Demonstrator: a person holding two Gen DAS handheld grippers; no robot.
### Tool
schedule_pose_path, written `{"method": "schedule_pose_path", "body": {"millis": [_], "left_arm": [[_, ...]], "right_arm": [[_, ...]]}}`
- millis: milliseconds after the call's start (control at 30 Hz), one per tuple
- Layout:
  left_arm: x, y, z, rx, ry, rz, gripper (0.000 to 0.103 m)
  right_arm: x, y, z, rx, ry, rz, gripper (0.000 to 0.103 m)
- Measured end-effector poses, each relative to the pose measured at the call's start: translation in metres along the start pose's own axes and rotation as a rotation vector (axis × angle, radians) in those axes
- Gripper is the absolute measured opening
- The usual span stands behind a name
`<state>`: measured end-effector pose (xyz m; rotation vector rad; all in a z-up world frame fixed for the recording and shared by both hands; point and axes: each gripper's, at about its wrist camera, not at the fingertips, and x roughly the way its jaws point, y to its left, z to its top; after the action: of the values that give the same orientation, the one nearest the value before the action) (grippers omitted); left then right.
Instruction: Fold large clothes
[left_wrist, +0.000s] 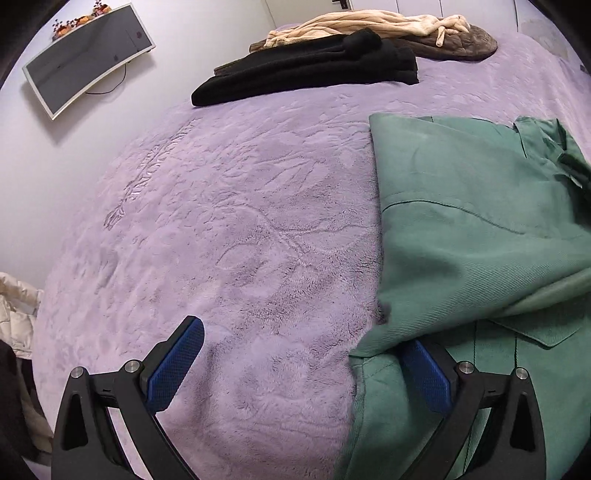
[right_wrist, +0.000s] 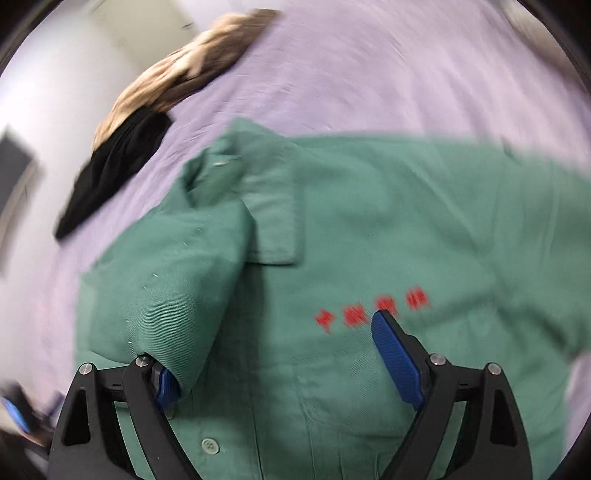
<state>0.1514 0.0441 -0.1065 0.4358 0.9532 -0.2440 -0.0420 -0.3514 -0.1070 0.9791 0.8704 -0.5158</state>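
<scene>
The green shirt (right_wrist: 369, 221) lies on the bed (left_wrist: 221, 221), directly under the wide right gripper (right_wrist: 273, 354) and just right of the wide, empty left gripper (left_wrist: 306, 365); right is nearer.

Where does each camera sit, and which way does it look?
Left wrist: on the left gripper, looking down over the purple bed towards the wall; its open fingers show.
Right wrist: on the right gripper, looking down at the green shirt; its open fingers show.
Shared: shirt, bed, black garment, beige garment.
</scene>
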Motion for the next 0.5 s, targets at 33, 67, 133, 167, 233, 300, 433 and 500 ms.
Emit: {"method": "schedule_pose_path", "body": {"millis": [33,67,133,167,233,300,433,500], "left_arm": [[-0.001,-0.003,0.001,0.016,-0.005,0.005,0.103],[-0.003,-0.004,0.001,0.035,-0.009,-0.003,0.103],[-0.009,-0.004,0.0,0.091,-0.02,-0.026,0.103],[-0.014,-0.004,0.0,0.115,-0.025,-0.035,0.103],[-0.023,-0.001,-0.003,0.176,-0.019,-0.051,0.103],[-0.032,0.008,-0.007,0.22,0.008,-0.086,0.103],[-0.049,0.031,-0.004,0.195,0.062,-0.156,0.103],[-0.049,0.039,0.01,0.148,0.064,-0.185,0.103]], "right_arm": [[0.0,-0.018,0.0,0.1,0.009,0.081,0.091],[-0.002,-0.03,0.0,0.17,0.003,0.14,0.091],[-0.01,-0.048,-0.005,0.289,-0.013,0.242,0.092],[-0.013,-0.057,-0.007,0.351,-0.026,0.28,0.092],[-0.014,-0.076,-0.011,0.48,-0.03,0.364,0.093],[-0.015,-0.091,-0.021,0.615,-0.04,0.434,0.093],[-0.023,-0.069,-0.038,0.514,0.028,0.426,0.094],[-0.019,-0.035,-0.051,0.372,0.107,0.432,0.094]]}}
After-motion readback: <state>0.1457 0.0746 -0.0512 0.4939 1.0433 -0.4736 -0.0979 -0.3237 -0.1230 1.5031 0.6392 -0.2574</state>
